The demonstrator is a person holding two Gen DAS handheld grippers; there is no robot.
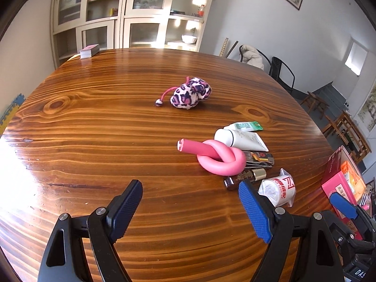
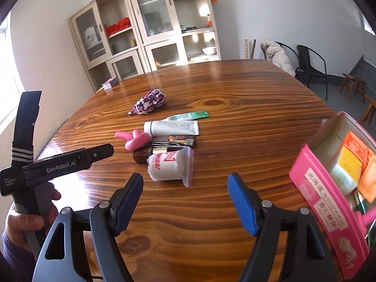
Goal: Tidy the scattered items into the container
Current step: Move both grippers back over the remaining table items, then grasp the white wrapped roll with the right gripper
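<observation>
Two tubes, one plush toy.

Ahead of the tool, seven loose things lie on the table: two tubes, a white one and a green-ended one; one pink knotted foam roll; one spotted plush toy; one bagged white roll; one small brown bottle; one flat dark case. One pink box stands at its right.

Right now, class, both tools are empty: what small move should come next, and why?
Probably ease the right tool forward onto the bagged white roll. It lies nearest of the loose items, and the pink box sits just to the right.
</observation>
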